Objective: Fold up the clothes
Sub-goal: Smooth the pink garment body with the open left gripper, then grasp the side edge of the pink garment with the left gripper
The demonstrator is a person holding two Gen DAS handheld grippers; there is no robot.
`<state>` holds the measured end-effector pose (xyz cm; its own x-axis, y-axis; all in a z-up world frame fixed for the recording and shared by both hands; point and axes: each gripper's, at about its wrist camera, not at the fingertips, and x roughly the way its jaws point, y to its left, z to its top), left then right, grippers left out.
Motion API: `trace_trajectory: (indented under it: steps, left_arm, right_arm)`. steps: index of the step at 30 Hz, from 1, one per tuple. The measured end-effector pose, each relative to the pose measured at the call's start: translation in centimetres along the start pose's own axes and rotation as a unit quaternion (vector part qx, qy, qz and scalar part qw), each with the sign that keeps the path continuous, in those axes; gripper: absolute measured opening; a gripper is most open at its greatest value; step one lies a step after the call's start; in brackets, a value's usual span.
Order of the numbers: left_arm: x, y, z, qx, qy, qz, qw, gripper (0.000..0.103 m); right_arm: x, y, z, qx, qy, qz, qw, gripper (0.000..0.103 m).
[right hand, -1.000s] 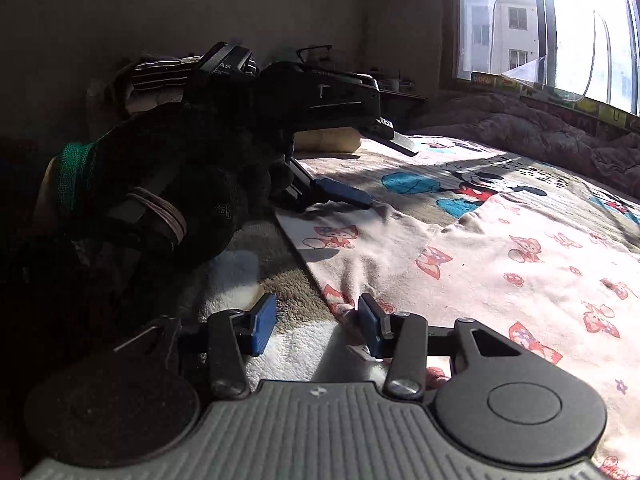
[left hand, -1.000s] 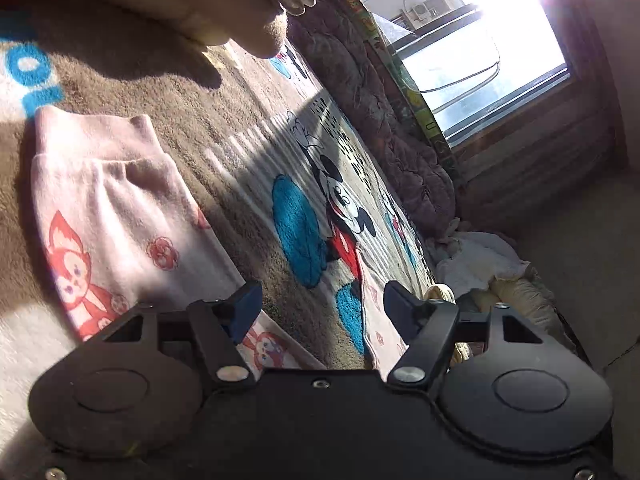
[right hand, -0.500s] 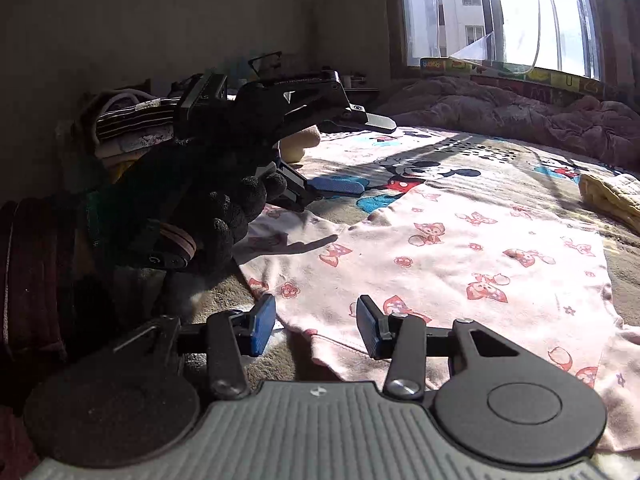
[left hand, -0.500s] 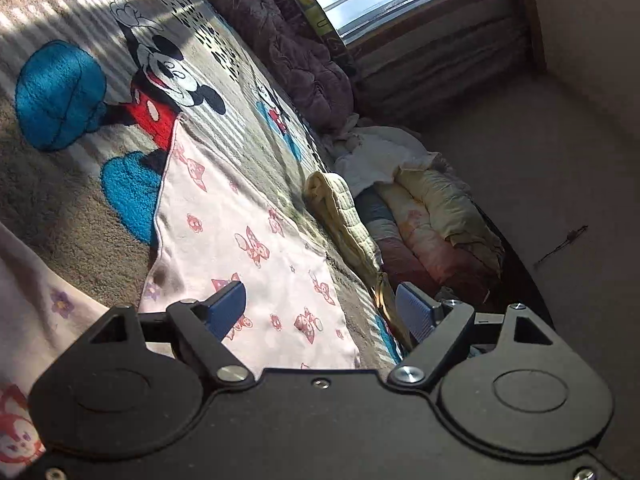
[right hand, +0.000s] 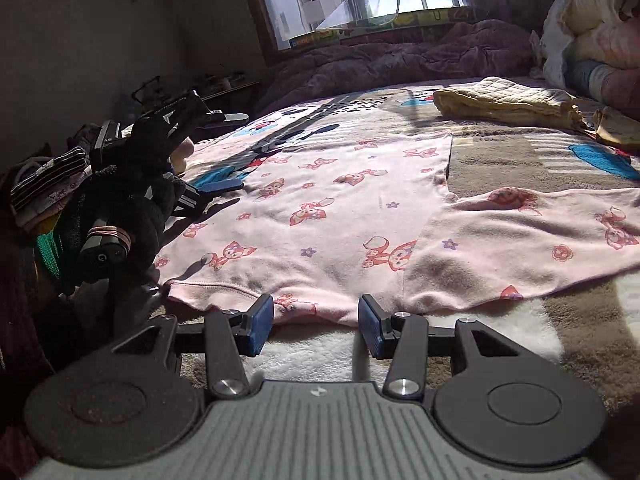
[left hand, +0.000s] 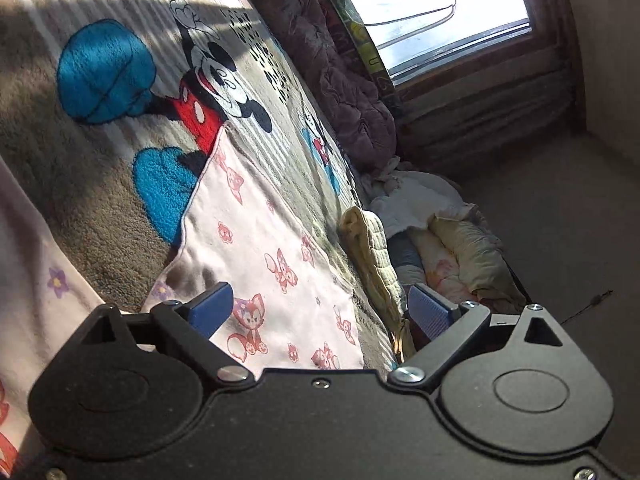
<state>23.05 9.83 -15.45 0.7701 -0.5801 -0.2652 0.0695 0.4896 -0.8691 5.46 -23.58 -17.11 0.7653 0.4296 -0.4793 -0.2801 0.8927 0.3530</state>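
Observation:
A pink garment with a red fox print (right hand: 320, 216) lies spread flat on the cartoon-mouse blanket (right hand: 520, 168). One part of the garment (right hand: 532, 240) stretches off to the right. My right gripper (right hand: 316, 324) is open, low at the garment's near hem, with nothing between its blue pads. At the left of the right wrist view a gloved hand holds my left gripper (right hand: 216, 184) over the garment's far left edge. In the left wrist view my left gripper (left hand: 320, 312) is open above a pink fox-print panel (left hand: 264, 264) and grips nothing.
A folded yellow quilted cloth (right hand: 504, 104) lies at the far side of the blanket. A purple quilt (right hand: 400, 60) runs under the window. Bundled bedding (right hand: 592, 20) is piled at the right. Folded striped clothes (right hand: 48, 184) sit at the left.
Both wrist views have swung round over the second. The right gripper has come to the garment's near hem and its jaws stand wider. The left gripper now hangs over the pink panel.

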Motion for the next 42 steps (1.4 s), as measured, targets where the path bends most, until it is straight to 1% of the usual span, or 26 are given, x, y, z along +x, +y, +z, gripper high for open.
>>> trace_trajectory:
  steps: [2,4,5,6,8,10,11,14,18,20,22,24,27,30,32,33,34,35,36,38,40,42]
  left_arm:
    - [0.1,-1.3,-0.8,0.013,0.011,0.006,0.9998,0.103]
    - [0.5,-3.2,-2.2,0.045,0.035,0.007,0.9983,0.103]
    - [0.5,-4.0,-2.9,0.064,0.040,0.010,0.9971,0.103]
    - [0.5,-4.7,-3.6,0.083,0.043,0.013,0.9955,0.103]
    - [0.9,-6.1,-5.3,0.119,0.065,0.020,0.9906,0.103]
    - [1.4,-7.1,-6.6,0.147,0.084,0.030,0.9851,0.103]
    - [1.6,-7.6,-7.3,0.162,0.093,0.037,0.9816,0.103]
    - [2.8,-8.5,-9.2,0.197,0.105,0.078,0.9717,0.102]
    - [4.6,-8.9,-10.3,0.189,0.125,0.091,0.9697,0.102]
    - [5.9,-9.7,-10.5,0.198,0.128,0.101,0.9665,0.101]
    - [7.3,-10.9,-10.6,0.218,0.134,0.109,0.9606,0.101]
    - [8.8,-12.1,-10.7,0.238,0.139,0.124,0.9531,0.101]
    - [11.2,-13.8,-11.1,0.269,0.154,0.144,0.9398,0.101]
    - [13.3,-15.4,-11.9,0.303,0.176,0.152,0.9241,0.100]
    - [14.9,-17.5,-13.8,0.354,0.205,0.138,0.9020,0.100]
    - [15.6,-18.8,-15.2,0.391,0.220,0.128,0.8847,0.100]
    - [16.3,-20.2,-16.7,0.427,0.234,0.117,0.8653,0.100]
    - [16.9,-21.4,-18.3,0.464,0.245,0.112,0.8437,0.100]
    - [17.5,-22.5,-20.0,0.500,0.256,0.106,0.8205,0.100]
    - [18.7,-24.8,-23.4,0.569,0.276,0.095,0.7691,0.100]
    - [19.7,-25.7,-26.4,0.607,0.289,0.092,0.7349,0.099]
    - [20.6,-26.5,-29.5,0.642,0.301,0.090,0.6998,0.093]
  right_arm:
    - [-0.9,-2.2,0.3,0.060,-0.012,-0.011,0.998,0.050]
    - [-1.5,-4.4,0.3,0.121,-0.025,-0.016,0.992,0.053]
    - [-1.7,-5.5,0.2,0.148,-0.030,-0.016,0.988,0.053]
    - [-1.7,-6.9,-0.1,0.185,-0.037,-0.011,0.982,0.053]
    - [-1.6,-8.9,-0.9,0.252,-0.051,0.010,0.966,0.050]
    - [-1.5,-10.0,-1.4,0.296,-0.066,0.021,0.953,0.047]
    - [-1.5,-10.3,-1.6,0.307,-0.071,0.024,0.949,0.047]
    - [-1.0,-10.5,-1.7,0.318,-0.080,0.028,0.944,0.047]
    - [-0.2,-10.2,-1.5,0.316,-0.089,0.038,0.944,0.054]
    - [0.2,-10.1,-1.3,0.311,-0.094,0.043,0.945,0.054]
    - [0.3,-10.0,-1.3,0.310,-0.100,0.046,0.944,0.054]
    - [0.5,-9.8,-1.1,0.303,-0.102,0.051,0.946,0.054]
    - [1.0,-9.2,-0.8,0.281,-0.102,0.045,0.953,0.053]
    - [1.8,-8.8,-0.4,0.259,-0.102,0.032,0.960,0.050]
    - [2.0,-8.2,-0.4,0.239,-0.103,0.018,0.965,0.049]
    - [2.1,-7.9,-0.4,0.229,-0.103,0.013,0.968,0.049]
    - [2.1,-7.6,-0.5,0.217,-0.104,0.006,0.971,0.050]
    - [2.2,-7.2,-0.6,0.203,-0.104,-0.001,0.974,0.050]
    - [2.3,-6.7,-0.6,0.186,-0.105,-0.009,0.977,0.051]
    - [2.5,-5.8,-0.9,0.148,-0.108,-0.025,0.983,0.053]
    - [2.6,-5.2,-1.2,0.123,-0.113,-0.033,0.985,0.055]
    - [2.6,-5.0,-1.4,0.107,-0.115,-0.038,0.987,0.055]
